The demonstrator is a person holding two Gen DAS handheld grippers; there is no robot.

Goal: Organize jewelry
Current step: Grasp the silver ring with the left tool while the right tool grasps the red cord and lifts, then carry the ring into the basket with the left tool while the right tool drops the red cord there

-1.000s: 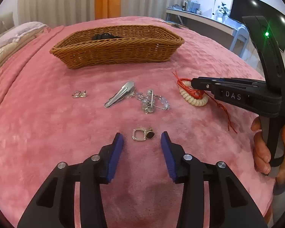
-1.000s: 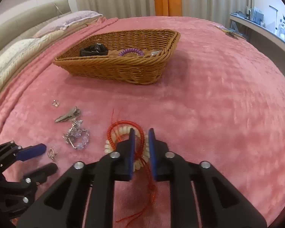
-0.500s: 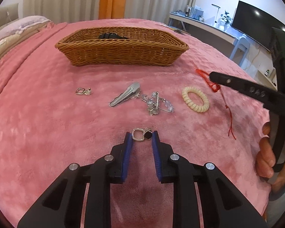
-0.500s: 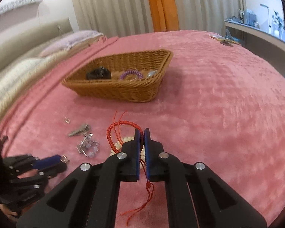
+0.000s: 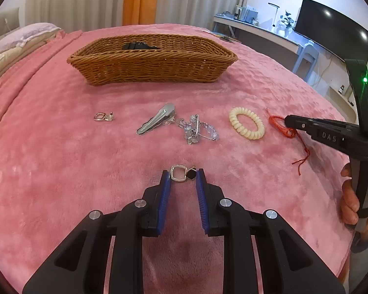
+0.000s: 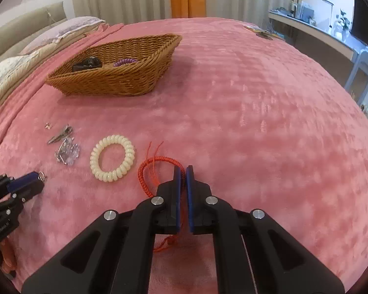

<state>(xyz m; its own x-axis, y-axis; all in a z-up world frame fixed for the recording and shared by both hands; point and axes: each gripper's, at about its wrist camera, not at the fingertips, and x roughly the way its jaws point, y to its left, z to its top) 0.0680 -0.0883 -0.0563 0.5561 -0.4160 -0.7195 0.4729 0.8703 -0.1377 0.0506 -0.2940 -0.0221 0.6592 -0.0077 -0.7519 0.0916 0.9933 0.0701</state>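
A wicker basket (image 5: pixel 149 61) stands at the back of the pink bed; it also shows in the right wrist view (image 6: pixel 115 73). My left gripper (image 5: pixel 183 175) has its jaws narrowed around a square ring earring (image 5: pixel 179 173) with a black charm, lying on the blanket. My right gripper (image 6: pixel 183 171) is shut on a red braided cord bracelet (image 6: pixel 149 171), held just above the blanket; it also shows in the left wrist view (image 5: pixel 282 127). A cream coil hair tie (image 5: pixel 246 126), a silver hair clip (image 5: pixel 157 118), a crystal piece (image 5: pixel 196 128) and a small earring (image 5: pixel 101 116) lie between.
The basket holds a black item (image 6: pixel 87 64) and a purple coil tie (image 6: pixel 125 61). A desk (image 5: pixel 262 34) and a dark screen (image 5: pixel 331 29) stand beyond the bed's right edge. Pillows (image 6: pixel 12 68) lie at the far left.
My left gripper has closed in around the square earring. My right gripper has shut on the red cord bracelet, lifted it off the cream hair tie and moved it right.
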